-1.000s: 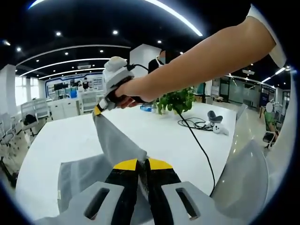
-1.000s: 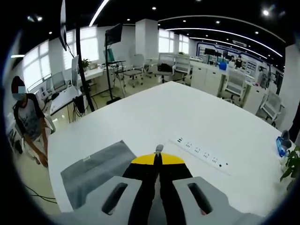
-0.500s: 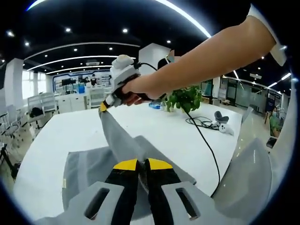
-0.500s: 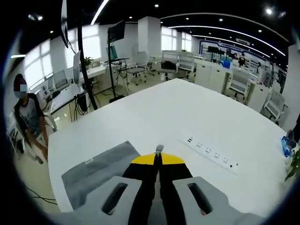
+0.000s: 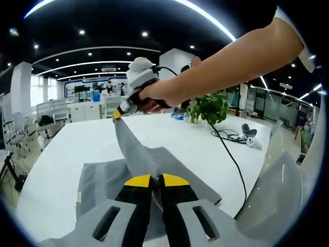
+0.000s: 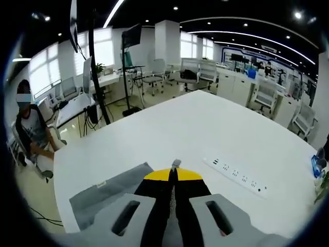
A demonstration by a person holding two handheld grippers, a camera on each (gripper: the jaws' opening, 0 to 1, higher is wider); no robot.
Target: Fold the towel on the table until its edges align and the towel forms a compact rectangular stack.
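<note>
Left gripper has its jaws pinched on one corner of the grey towel, and the right gripper, seen in the left gripper view in the person's hand, clamps another corner lifted above the white table, cloth stretched between them. Fold looks mid-way: part of the towel lies flat on the table, the raised edge not yet laid down, no compact stack. No containers visible; only a power strip and potted plant on the table.
</note>
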